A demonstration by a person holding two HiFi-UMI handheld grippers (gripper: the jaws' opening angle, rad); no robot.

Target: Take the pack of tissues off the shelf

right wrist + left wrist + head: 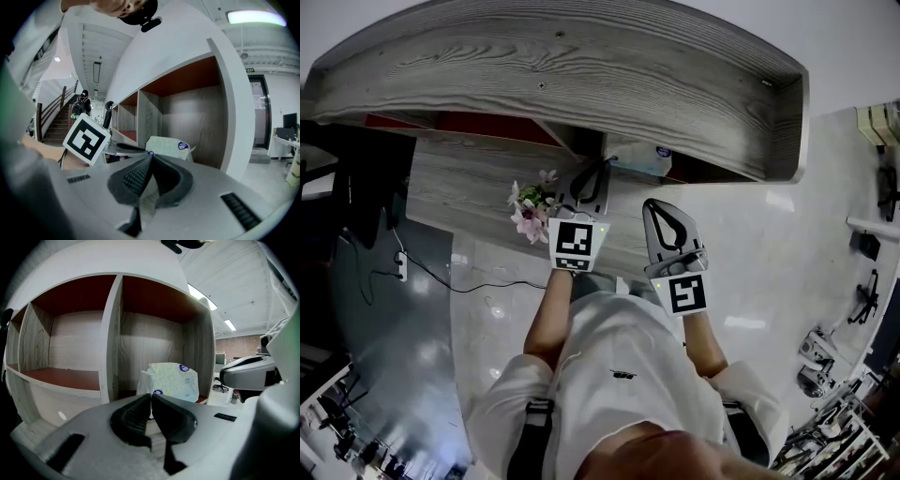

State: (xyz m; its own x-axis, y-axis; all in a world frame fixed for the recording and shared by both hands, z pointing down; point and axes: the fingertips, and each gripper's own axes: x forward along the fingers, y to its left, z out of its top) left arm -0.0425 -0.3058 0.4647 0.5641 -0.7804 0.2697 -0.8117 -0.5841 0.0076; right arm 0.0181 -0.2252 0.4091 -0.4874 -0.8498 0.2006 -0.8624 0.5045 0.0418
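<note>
Tissues (172, 380) stand dead ahead of left gripper (151, 397), the nearer; it and right gripper (151, 157) closed, empty.

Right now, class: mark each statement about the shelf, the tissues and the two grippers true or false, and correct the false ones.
1. The pack of tissues stands in the shelf's rightmost compartment. True.
2. The left gripper grips the pack. False: its jaws are together on nothing, short of the pack.
3. The right gripper has its jaws wide apart. False: they are together.
4. In the head view, flowers show beside the left gripper. True.
</note>
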